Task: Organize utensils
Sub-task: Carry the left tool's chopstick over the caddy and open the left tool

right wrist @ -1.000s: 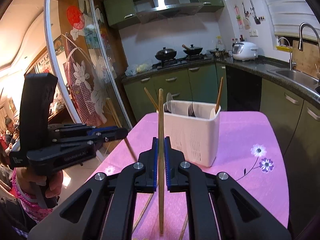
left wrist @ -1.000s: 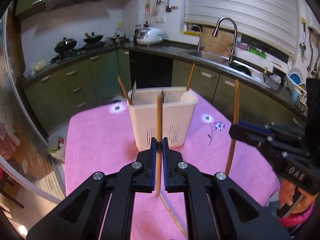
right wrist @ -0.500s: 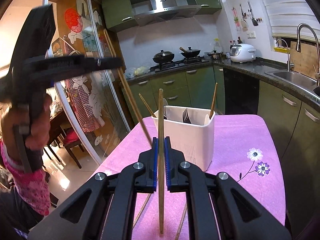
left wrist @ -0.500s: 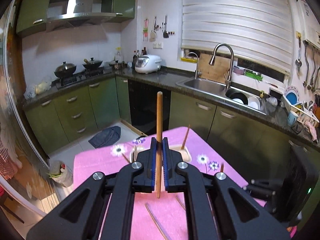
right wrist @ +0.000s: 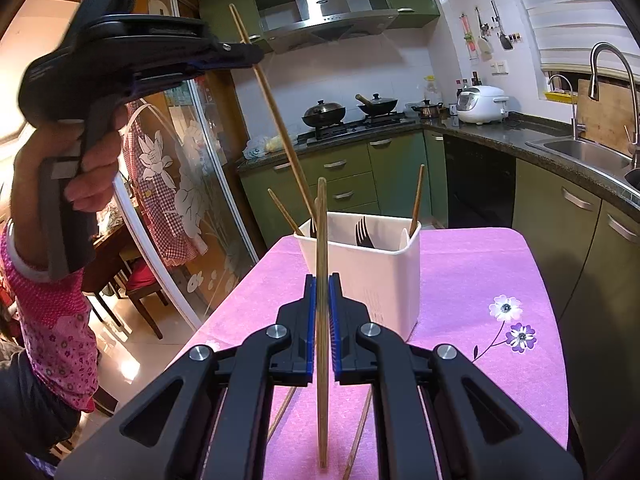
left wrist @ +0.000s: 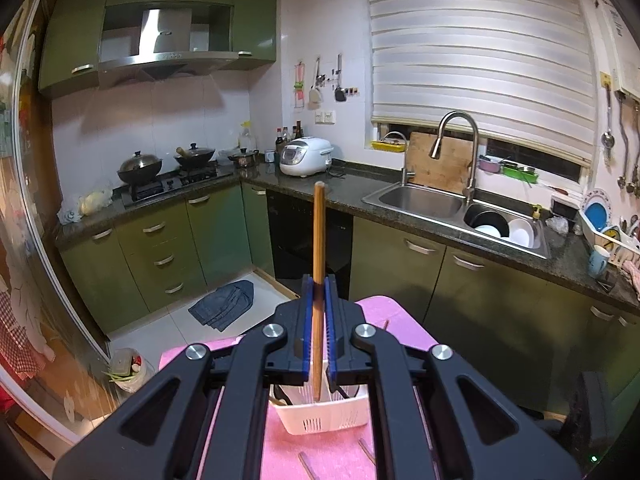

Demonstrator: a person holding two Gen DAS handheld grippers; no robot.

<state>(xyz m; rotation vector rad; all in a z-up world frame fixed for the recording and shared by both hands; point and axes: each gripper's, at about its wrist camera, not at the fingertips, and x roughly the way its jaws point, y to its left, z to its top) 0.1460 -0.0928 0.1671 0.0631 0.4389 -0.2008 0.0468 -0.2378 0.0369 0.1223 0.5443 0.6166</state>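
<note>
Left gripper [left wrist: 316, 320]: clamped on a chopstick [left wrist: 319, 264], held upright over the white utensil holder [left wrist: 324, 416], apparently so its tip could drop straight in.
Right gripper [right wrist: 322, 320]: closed on a second chopstick [right wrist: 321, 280], waiting short of the holder on the pink tablecloth [right wrist: 480, 280].
Right view only: forks [right wrist: 363, 232] and chopsticks already standing in the holder, the left gripper raised high.
Left view only: the tip directly above the opening.

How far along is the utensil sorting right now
Done: forks and two chopsticks already stand in the white holder. In hand: the left gripper lowers a chopstick into it; the right gripper grips another. Left: loose chopsticks lie on the pink cloth.
</note>
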